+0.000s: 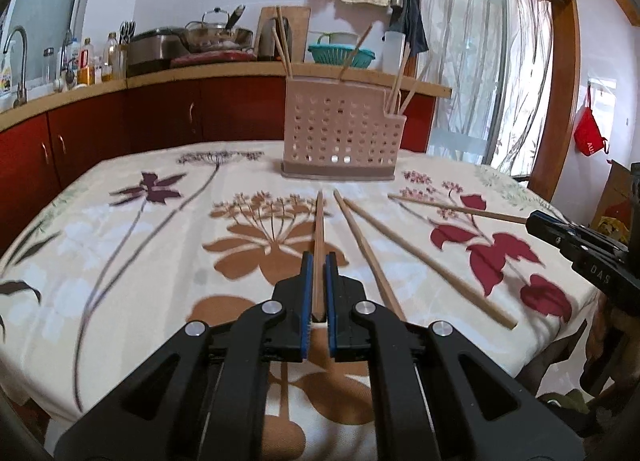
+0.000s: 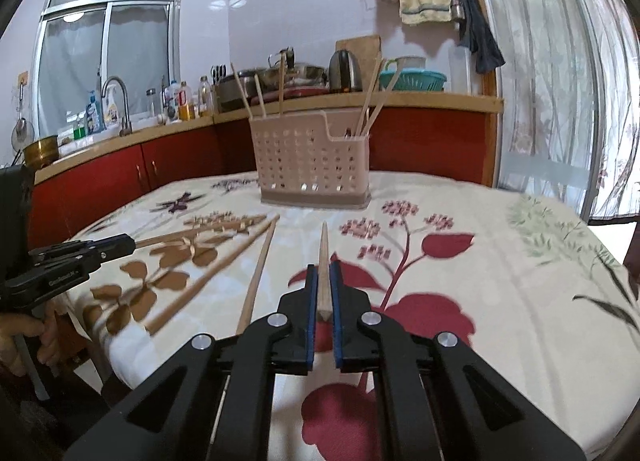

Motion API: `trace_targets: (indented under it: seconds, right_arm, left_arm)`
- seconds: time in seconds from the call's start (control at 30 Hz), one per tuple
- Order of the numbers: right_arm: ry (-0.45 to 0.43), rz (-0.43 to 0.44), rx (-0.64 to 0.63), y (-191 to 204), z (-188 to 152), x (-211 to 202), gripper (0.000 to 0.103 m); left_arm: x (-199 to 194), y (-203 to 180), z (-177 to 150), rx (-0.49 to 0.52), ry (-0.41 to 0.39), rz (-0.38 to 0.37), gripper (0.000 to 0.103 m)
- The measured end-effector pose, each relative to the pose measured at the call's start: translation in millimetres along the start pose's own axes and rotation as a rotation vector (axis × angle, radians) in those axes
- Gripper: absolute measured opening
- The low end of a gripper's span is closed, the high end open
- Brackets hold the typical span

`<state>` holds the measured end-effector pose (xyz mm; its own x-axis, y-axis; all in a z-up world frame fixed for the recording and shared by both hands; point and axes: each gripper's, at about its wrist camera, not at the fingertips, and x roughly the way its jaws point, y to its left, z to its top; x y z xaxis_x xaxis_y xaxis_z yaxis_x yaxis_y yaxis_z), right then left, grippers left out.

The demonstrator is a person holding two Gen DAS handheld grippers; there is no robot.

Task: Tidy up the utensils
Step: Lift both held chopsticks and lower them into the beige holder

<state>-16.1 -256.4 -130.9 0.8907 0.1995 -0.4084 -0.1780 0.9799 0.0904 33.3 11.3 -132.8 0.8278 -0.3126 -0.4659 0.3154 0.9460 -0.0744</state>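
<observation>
A pink perforated utensil holder stands at the far side of the table, with several chopsticks upright in it; it also shows in the right wrist view. My left gripper is shut on a wooden chopstick that points toward the holder. My right gripper is shut on another chopstick; it also shows at the right of the left wrist view, with its chopstick sticking out leftward. Two loose chopsticks lie on the cloth between the grippers.
The table carries a floral tablecloth. Behind it runs a counter with red cabinets, a sink tap, bottles and pots. A glass sliding door is at the right. The left gripper shows at the left edge of the right wrist view.
</observation>
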Motion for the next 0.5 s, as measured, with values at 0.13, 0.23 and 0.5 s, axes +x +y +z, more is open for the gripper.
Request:
trace_targets:
  seconds: [0.13, 0.23, 0.5]
  right_arm:
    - [-0.032, -0.010, -0.003, 0.0, 13.1, -9.1, 0.007]
    - [-0.058, -0.014, 0.002, -0.7, 23.0, -16.7, 0.007]
    - [-0.077, -0.025, 0.013, -1.8, 51.4, -31.9, 0.007]
  left_arm:
    - [-13.4, 0.5, 16.8, 0.015, -0.035, -0.002, 0.007]
    - [-26.4, 0.2, 30.3, 0.030, -0.069, -0.005, 0.007]
    - [-54.7, 0.1, 66.5, 0.058, -0.119, -0.017, 0.007]
